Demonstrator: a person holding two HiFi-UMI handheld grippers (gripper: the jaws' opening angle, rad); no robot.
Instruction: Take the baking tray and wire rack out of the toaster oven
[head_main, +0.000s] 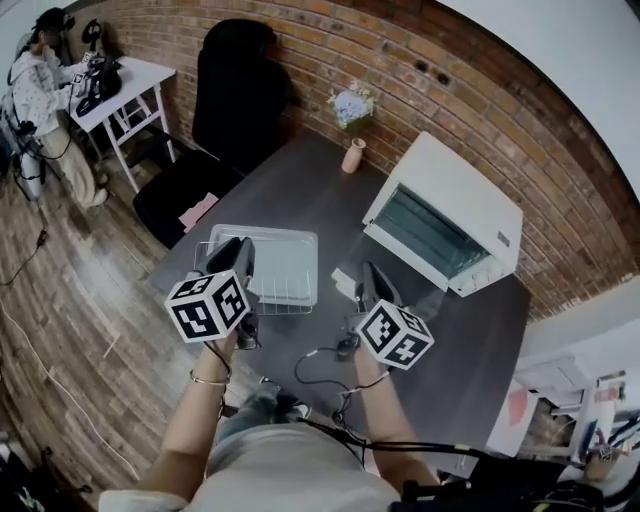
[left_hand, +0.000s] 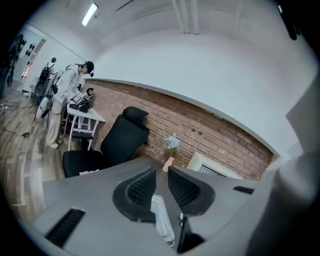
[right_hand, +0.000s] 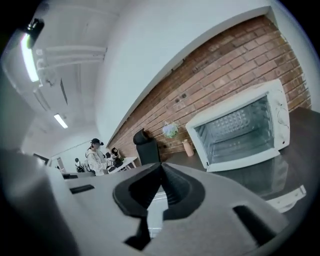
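Note:
The white toaster oven stands at the table's right with its door folded down and its inside bare. The pale baking tray lies on the wire rack on the dark table, left of the oven. My left gripper hangs above the tray's near left corner, its jaws a narrow gap apart with nothing between them; a strip of tray shows below the gap. My right gripper hovers near the door's front edge, facing the oven, shut and empty.
A black office chair stands at the table's far side. A small vase of flowers sits by the brick wall. Cables lie near the table's front edge. A person stands at a white side table at far left.

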